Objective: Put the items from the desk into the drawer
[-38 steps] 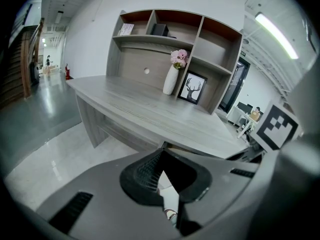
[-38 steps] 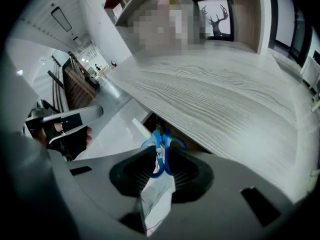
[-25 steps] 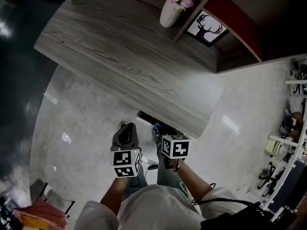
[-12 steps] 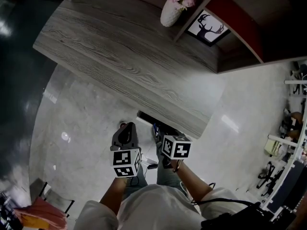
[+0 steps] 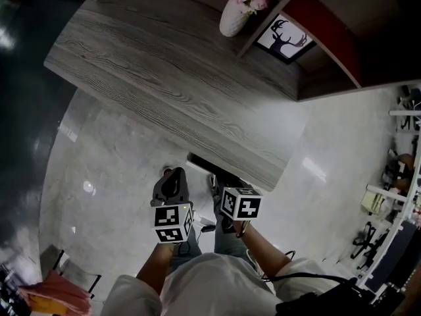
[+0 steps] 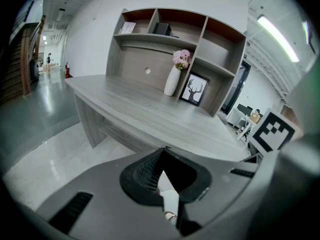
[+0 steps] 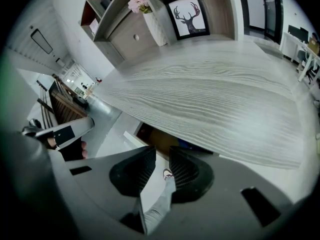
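Drawer, pulled open and dark inside (image 5: pixel 210 166), sits under the near edge of the grey wood-grain bench (image 5: pixel 164 78) in the head view. Only the right gripper view shows its brownish interior (image 7: pixel 157 139). It lies just beyond the 2 grippers. On the left gripper (image 6: pixel 165 151) the jaw tips are pressed together on nothing. The right gripper (image 7: pixel 161 156) stands spread and empty. What is in the drawer is too dark to make out.

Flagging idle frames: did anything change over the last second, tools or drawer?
Nothing visibly changed. The left tool, jaws together, and the right tool, jaws apart, are both empty and sit where they were, in front of the open drawer under the desk.
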The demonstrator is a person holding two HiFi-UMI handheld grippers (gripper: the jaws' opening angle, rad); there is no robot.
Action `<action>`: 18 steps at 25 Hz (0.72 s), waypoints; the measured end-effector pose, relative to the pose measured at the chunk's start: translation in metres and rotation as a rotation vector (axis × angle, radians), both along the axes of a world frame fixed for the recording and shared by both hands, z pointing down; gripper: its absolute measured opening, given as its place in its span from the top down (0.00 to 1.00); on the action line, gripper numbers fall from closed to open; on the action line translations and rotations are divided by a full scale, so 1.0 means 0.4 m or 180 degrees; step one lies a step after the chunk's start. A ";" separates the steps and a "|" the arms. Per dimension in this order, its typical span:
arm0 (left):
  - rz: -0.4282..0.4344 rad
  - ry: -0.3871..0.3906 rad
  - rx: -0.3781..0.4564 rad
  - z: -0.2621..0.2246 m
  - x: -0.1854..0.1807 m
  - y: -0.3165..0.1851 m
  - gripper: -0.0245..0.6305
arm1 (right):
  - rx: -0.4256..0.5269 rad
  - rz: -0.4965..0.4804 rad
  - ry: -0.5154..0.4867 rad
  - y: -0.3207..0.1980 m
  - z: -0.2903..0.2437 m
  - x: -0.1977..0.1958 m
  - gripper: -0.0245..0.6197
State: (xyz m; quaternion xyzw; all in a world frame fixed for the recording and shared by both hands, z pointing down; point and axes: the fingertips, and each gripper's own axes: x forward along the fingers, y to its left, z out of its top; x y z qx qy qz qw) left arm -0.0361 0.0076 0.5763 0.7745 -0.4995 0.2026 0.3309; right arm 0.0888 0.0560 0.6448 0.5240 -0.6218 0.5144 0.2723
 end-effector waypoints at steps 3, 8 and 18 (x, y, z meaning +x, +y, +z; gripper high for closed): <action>-0.0009 0.0001 0.0016 -0.005 -0.003 -0.003 0.97 | 0.0009 -0.0029 0.0021 0.004 -0.007 -0.004 0.84; -0.0024 0.0004 0.0080 -0.025 -0.006 -0.014 0.97 | 0.0038 -0.0155 0.0046 0.006 -0.028 -0.025 0.91; -0.0150 0.0015 0.0325 -0.134 -0.015 -0.033 0.97 | 0.0412 -0.0451 -0.0174 -0.041 -0.167 -0.093 0.96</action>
